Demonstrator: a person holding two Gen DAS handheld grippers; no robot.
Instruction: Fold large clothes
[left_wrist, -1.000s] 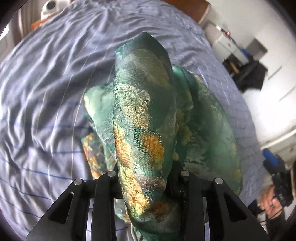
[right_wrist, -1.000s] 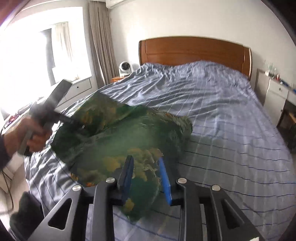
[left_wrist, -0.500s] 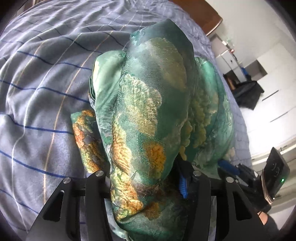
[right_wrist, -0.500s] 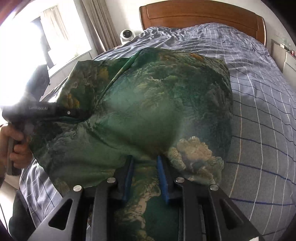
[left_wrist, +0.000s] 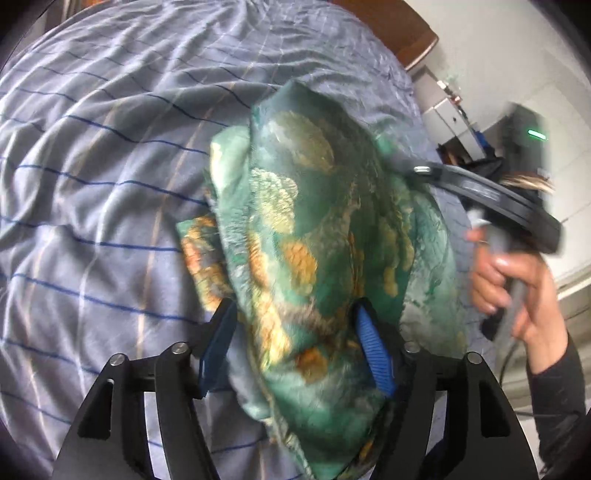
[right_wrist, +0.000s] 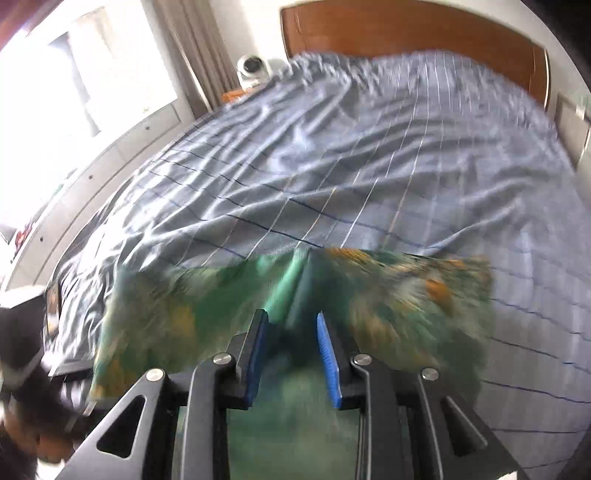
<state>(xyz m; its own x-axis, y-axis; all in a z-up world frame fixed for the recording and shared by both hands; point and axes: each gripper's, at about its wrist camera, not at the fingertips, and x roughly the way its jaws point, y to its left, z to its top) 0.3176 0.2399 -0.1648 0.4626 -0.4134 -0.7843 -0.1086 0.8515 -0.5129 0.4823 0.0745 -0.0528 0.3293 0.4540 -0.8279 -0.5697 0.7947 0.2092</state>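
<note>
A green garment (left_wrist: 314, 240) with gold and orange print lies bunched over the bed (left_wrist: 92, 184). Its thick fold runs between the blue pads (left_wrist: 373, 354) of my left gripper (left_wrist: 295, 347), whose jaws are opening and stand open, loose around the cloth. In the right wrist view the garment (right_wrist: 406, 295) stretches blurred across the foreground. A pleat of it runs into my right gripper (right_wrist: 291, 354); its jaws are easing apart but still pinch the pleat. In the left wrist view the right gripper (left_wrist: 421, 170) reaches into the cloth's far right edge, carried by a hand (left_wrist: 517, 284).
The blue-grey striped bedspread (right_wrist: 369, 166) is wrinkled and runs to a wooden headboard (right_wrist: 406, 29). A small white device (right_wrist: 253, 68) sits on a stand by the curtain. A bright window (right_wrist: 92, 74) and low cabinets line the left. A white cabinet (left_wrist: 447, 118) stands beyond the bed.
My left jaws have widened around the cloth fold. The right gripper has swung in close beside the left one, and the garment has sunk lower and spread flat toward the bed.
</note>
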